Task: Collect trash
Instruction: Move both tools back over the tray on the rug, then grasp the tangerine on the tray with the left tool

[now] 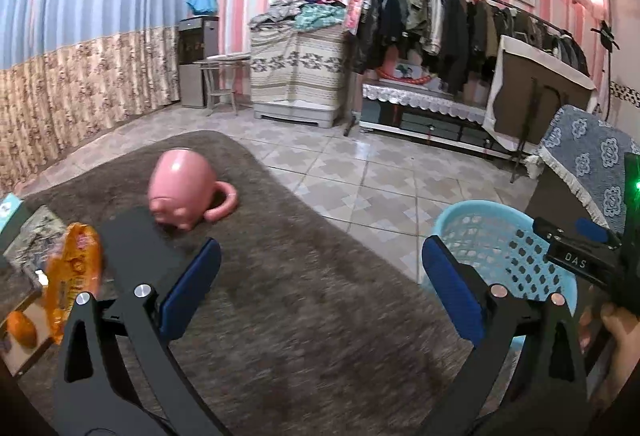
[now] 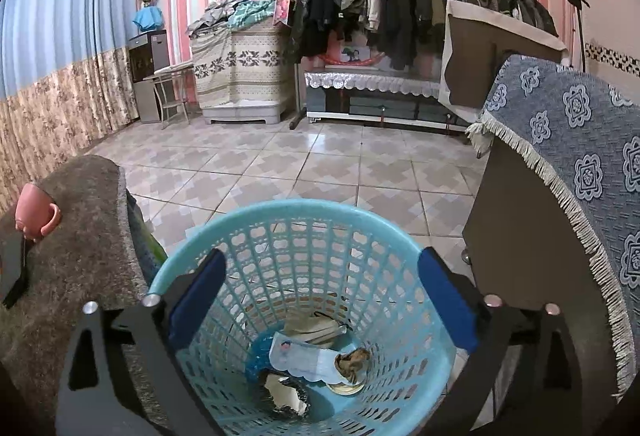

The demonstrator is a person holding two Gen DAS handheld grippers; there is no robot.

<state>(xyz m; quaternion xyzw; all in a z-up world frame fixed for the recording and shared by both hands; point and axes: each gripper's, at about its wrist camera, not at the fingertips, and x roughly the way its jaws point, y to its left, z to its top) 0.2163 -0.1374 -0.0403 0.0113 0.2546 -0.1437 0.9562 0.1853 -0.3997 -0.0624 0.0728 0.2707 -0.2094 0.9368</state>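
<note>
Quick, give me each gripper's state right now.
Left gripper: open, holding nothing.
Right gripper: open, empty, above the blue basket.

Basket (image 2: 256,220): 1, w/ approx. 4 trash pcs inside — mask (image 2: 304,360), foil (image 2: 286,398), crumpled scrap (image 2: 352,360), lid (image 2: 344,388). Mug (image 1: 182,191): 1. Orange wrapper (image 1: 74,276): 1, table's left edge.
</note>
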